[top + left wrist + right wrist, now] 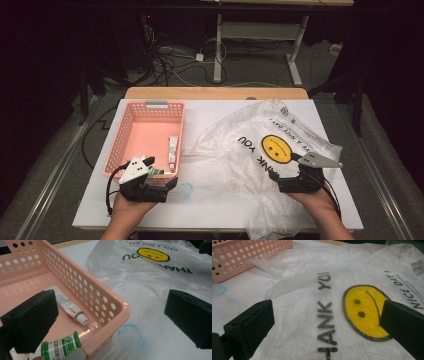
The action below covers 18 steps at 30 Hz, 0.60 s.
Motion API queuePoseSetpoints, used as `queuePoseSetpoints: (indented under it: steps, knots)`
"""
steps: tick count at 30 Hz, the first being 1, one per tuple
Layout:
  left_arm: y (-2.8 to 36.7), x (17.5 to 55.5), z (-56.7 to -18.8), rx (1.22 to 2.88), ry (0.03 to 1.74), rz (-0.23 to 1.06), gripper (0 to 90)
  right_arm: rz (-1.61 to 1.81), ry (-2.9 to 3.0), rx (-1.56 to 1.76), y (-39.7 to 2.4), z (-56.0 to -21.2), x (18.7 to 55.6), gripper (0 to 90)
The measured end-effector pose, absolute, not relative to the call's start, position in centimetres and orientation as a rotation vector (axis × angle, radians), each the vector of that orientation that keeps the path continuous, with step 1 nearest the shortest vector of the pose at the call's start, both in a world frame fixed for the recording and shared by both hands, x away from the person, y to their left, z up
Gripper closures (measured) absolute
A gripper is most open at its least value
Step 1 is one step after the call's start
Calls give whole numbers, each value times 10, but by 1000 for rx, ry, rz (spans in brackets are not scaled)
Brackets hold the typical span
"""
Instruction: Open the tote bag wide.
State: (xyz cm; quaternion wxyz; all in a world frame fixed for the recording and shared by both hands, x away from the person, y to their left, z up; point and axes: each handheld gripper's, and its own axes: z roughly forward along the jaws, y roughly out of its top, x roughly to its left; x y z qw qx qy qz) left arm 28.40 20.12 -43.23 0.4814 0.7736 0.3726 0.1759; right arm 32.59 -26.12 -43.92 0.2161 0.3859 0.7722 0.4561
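Both tools spread, holding nothing: my left tool (pixel 167 186) at the pink basket's (pixel 131 119) near corner, right tool (pixel 285 181) over the plastic bag (pixel 240 150) lying flat on the tabletop (pixel 210 205). Bag looks thin, light, slippery; I'd pinch a raised wrinkle or edge. Print reads "THANK YOU", "NICE DAY!". Basket holds a tube (pixel 70 308) and a green-capped bottle (pixel 61 347).

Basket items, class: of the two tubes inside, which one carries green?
The green-capped tube at the basket's near corner; the other tube is white with red print.

Pink basket (pixel 150 131), tubes inside; smiley bag (pixel 270 145) beside.
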Motion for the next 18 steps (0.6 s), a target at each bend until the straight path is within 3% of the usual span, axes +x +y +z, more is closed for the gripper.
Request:
queuePoseSetpoints:
  steps: [9, 18]
  knots:
    - [208, 285, -431, 1876, 932, 440, 0, 1290, 2185, 968, -231, -437, 334, 0]
    - [203, 289, -419, 1821, 1006, 447, 0, 1306, 2209, 942, -238, -448, 334, 0]
